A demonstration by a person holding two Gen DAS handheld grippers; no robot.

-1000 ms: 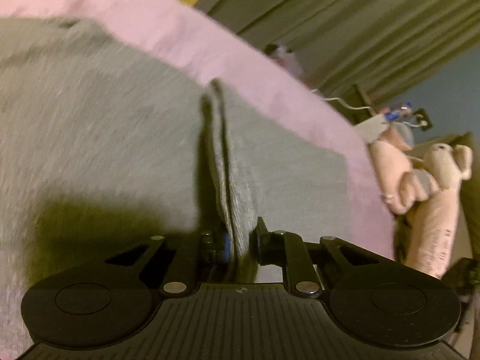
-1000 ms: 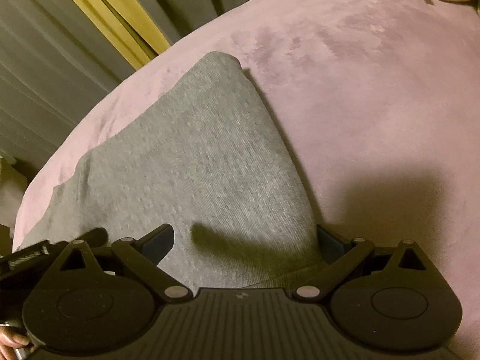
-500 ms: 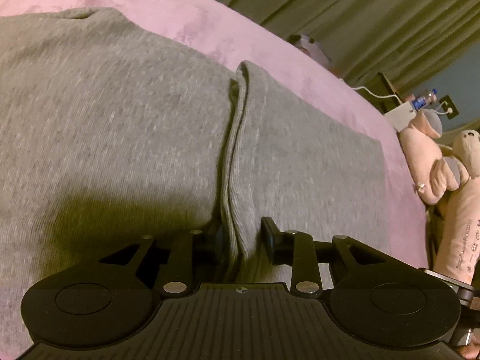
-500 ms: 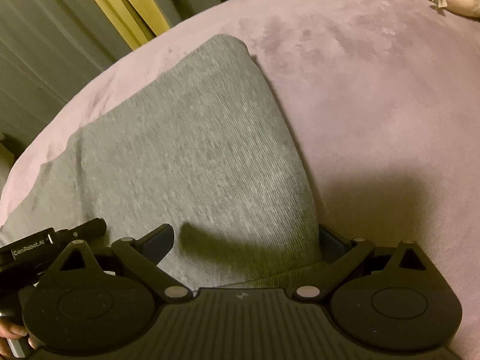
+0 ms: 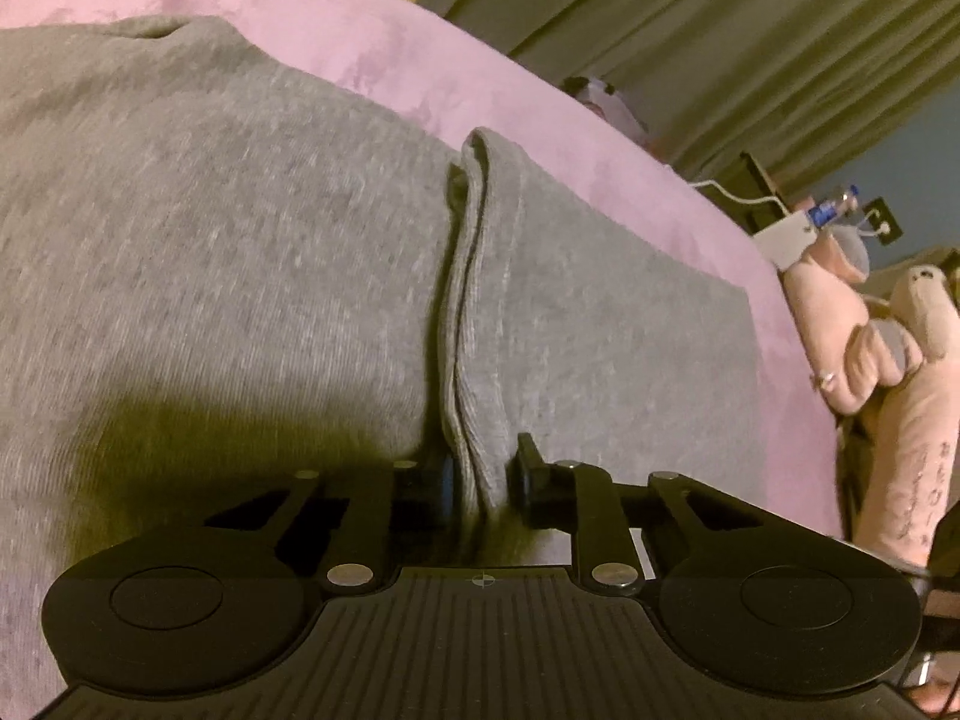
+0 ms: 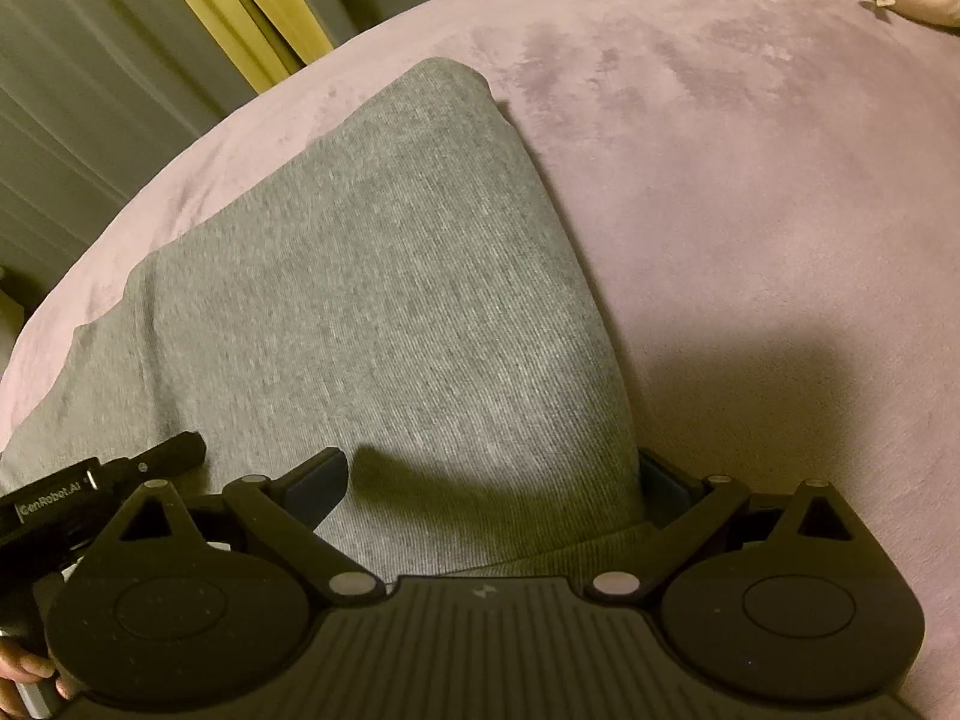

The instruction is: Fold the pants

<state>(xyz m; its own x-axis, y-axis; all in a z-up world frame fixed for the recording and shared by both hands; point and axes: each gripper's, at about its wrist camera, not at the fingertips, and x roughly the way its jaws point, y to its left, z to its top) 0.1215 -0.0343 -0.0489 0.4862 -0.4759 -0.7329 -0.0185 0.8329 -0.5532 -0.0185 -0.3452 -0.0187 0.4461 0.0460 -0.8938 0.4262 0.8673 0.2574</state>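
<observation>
Left tongs (image 5: 480,471) are pinched on a doubled-up edge of the gray pants (image 5: 240,252), while the right tongs (image 6: 495,474) sit spread wide over the fabric, gripping nothing. The pants lie flat on the pink bed (image 6: 750,180), plush toys (image 5: 888,348) off at its far edge.

— Any legible markings?
— One: "GenRobot.AI", white lettering on the black device (image 6: 57,507) at the right wrist view's left edge.
— Others?
— Dark print on the pink plush toy (image 5: 918,480); unreadable.
</observation>
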